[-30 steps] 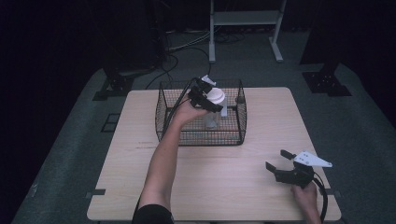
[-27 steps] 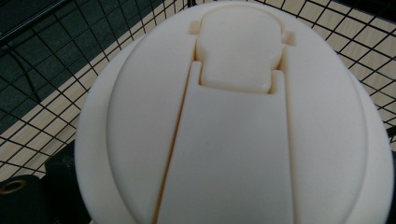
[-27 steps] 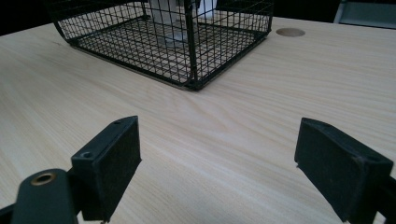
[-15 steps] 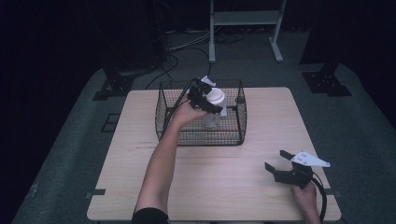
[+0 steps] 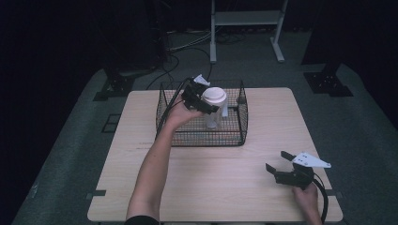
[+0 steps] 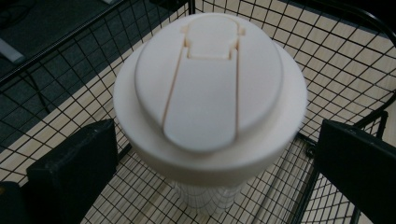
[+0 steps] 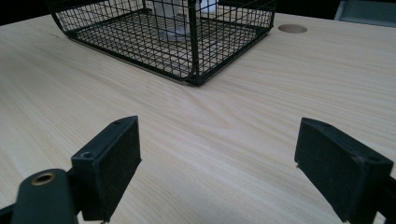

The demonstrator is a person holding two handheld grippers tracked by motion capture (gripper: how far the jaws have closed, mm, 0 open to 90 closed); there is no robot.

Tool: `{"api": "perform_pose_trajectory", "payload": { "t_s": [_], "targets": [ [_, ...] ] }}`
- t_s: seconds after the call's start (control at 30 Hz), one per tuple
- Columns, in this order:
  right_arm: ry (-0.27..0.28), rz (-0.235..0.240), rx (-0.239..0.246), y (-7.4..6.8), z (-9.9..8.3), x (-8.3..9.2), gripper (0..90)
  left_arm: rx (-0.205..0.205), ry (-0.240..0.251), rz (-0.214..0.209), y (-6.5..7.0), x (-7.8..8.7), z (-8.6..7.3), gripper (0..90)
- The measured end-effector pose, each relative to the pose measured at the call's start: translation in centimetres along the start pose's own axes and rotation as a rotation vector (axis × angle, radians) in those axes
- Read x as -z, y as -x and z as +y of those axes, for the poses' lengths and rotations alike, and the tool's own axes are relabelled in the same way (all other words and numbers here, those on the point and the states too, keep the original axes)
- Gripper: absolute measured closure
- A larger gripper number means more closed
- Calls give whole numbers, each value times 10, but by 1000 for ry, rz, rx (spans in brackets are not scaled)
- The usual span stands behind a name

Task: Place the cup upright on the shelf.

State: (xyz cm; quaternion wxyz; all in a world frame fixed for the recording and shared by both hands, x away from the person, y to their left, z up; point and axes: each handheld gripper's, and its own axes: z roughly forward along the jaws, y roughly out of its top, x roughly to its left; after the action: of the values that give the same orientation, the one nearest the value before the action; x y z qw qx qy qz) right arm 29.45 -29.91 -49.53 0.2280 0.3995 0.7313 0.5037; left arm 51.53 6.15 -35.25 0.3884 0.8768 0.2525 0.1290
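Listing from the left of the counter: one pale wood-grain counter (image 5: pixel 141 159), bare along its left side, with my left forearm reaching up across it.

Item: one black wire-mesh basket (image 5: pixel 164 123), rectangular and open-topped, standing on the far middle of the counter. Count, one.

Item: my left tongs (image 5: pixel 206 104), held over the basket. In the left gripper view the two black jaws stand either side of the cup, spread wider than its body; whether the pads actually press it I cannot tell, since the lid hides the contact.

Item: one clear plastic tumbler with a cream flip-top lid (image 6: pixel 210 88). It sits upright within the basket, lid level with the rim or just above it; whether its base rests on the mesh floor I cannot tell. Count, one cup, one lid.

Handling note, my judgement: light and probably empty, as the clear body shows the mesh through it. The wall looks smooth and likely slippery, and thin enough to flex under a hard squeeze. The lid overhangs the body, so I would take hold just beneath that overhang, where the lip stops any slide. A grip on the lid alone might pop it off.

Item: my right tongs (image 7: pixel 219 163), low over the near right of the counter, jaws spread wide with nothing between them, well apart from the basket. Count, two tongs in all.
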Motion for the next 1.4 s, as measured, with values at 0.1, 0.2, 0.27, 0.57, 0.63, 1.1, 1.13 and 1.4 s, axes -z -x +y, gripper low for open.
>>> {"api": "perform_pose_trajectory", "payload": {
  "t_s": [0.1, 0.2, 0.27, 0.57, 0.63, 1.1, 1.13, 1.4],
  "targets": [
    [-1, 0, 1, 0, 0, 0, 135, -10, -6, 6, 1, 4, -2, 0],
    [-3, 0, 1, 0, 0, 0, 135, -10, 3, 7, 2, 8, -3, 0],
    [-3, -1, 1, 0, 0, 0, 135, -11, 0, 8, 2, 9, -5, 0],
    [-4, -3, 3, 0, 0, 0, 134, 2, 4, 14, 3, 19, -15, 0],
    [-2, -6, 7, 0, 0, 0, 134, 5, 5, 17, 2, 23, -19, 0],
    [-8, -16, 5, -2, 0, 0, 134, -14, 60, 6, 17, 61, -39, 0],
    [-9, -17, 5, -2, 0, 0, 135, -17, 64, 1, 20, 63, -41, 0],
    [-12, -20, 9, -2, -1, 0, 134, -30, 83, -23, 34, 76, -53, 0]
  ]
}}
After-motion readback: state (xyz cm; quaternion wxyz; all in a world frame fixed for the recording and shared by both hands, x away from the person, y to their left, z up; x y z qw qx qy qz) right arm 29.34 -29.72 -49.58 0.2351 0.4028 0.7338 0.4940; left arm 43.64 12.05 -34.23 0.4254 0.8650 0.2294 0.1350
